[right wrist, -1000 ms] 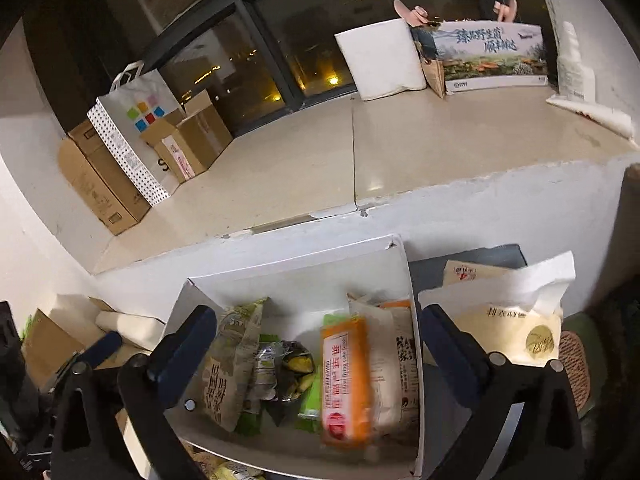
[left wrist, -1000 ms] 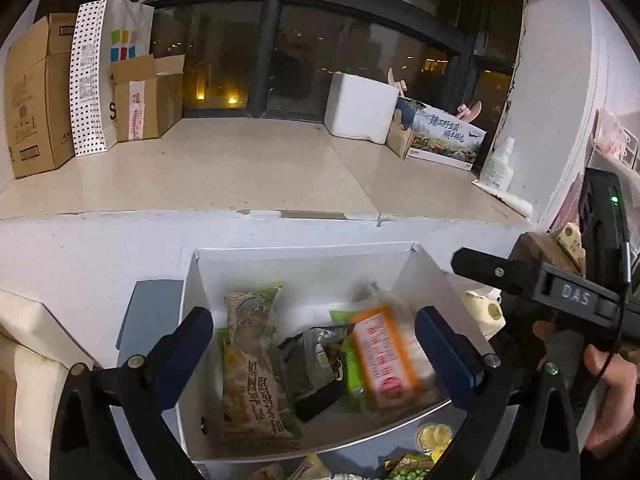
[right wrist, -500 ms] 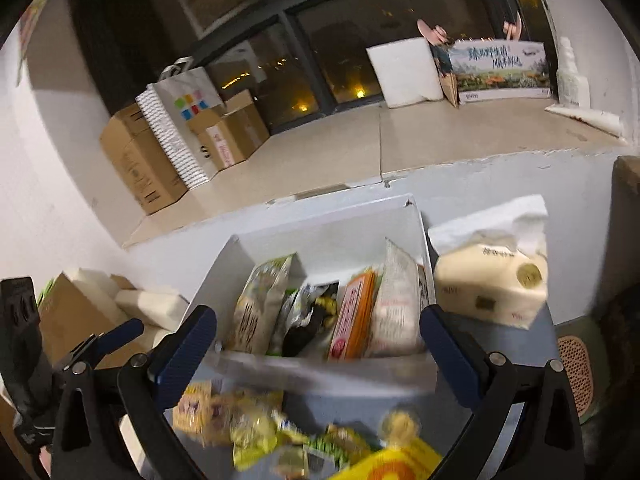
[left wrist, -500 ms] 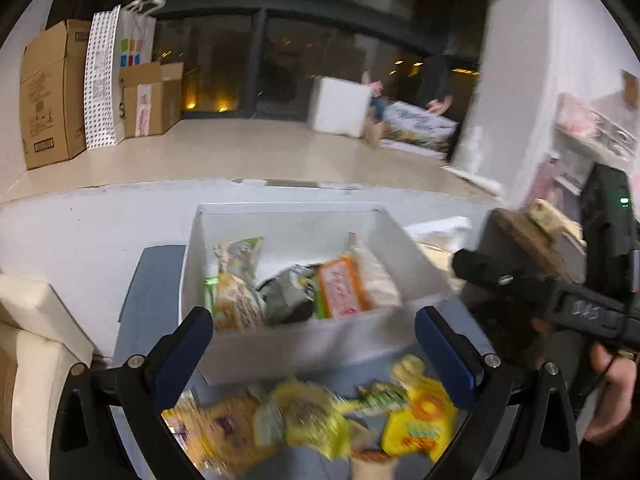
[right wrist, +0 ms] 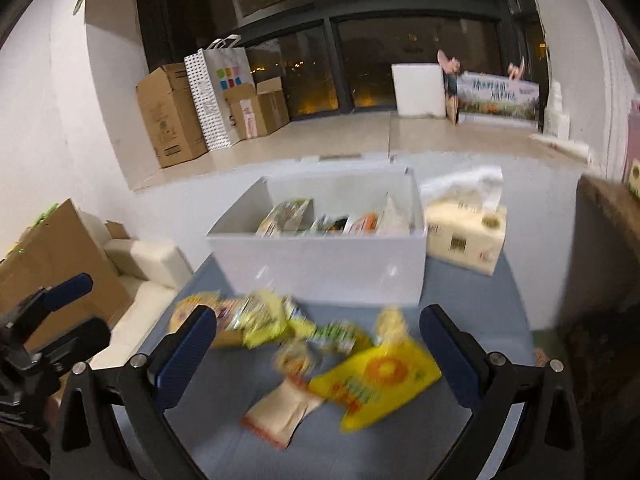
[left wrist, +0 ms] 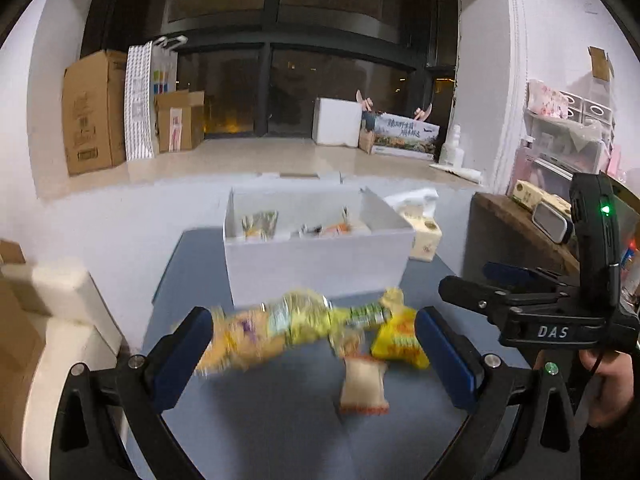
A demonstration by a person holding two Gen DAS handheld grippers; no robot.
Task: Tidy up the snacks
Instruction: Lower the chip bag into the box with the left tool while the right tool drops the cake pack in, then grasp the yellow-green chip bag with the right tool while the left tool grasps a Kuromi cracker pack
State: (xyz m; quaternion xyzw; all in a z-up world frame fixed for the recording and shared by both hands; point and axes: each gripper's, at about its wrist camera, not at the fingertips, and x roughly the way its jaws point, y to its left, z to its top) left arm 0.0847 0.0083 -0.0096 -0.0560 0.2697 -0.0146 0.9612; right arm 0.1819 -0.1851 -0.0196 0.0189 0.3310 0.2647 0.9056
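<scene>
I see both claws spread wide, holding nothing: left claw [left wrist: 312,354], right claw [right wrist: 318,354]. Loose snacks [right wrist: 280,332] lie blurred on the blue counter [right wrist: 472,304] in front of the white box [right wrist: 320,264], which holds more packets. Yellow bag [right wrist: 376,384] and pale pouch [right wrist: 284,410] sit nearest me. Tissue pack [right wrist: 464,236] just beside the box's right.

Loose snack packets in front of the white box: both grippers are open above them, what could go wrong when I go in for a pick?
1. The packets overlap in a heap; closing there may pinch two at once.
2. The yellow packet lies partly over the beige packet, so lifting either may drag the other.
3. The left gripper and right gripper aim at the same cluster and could collide.
</scene>
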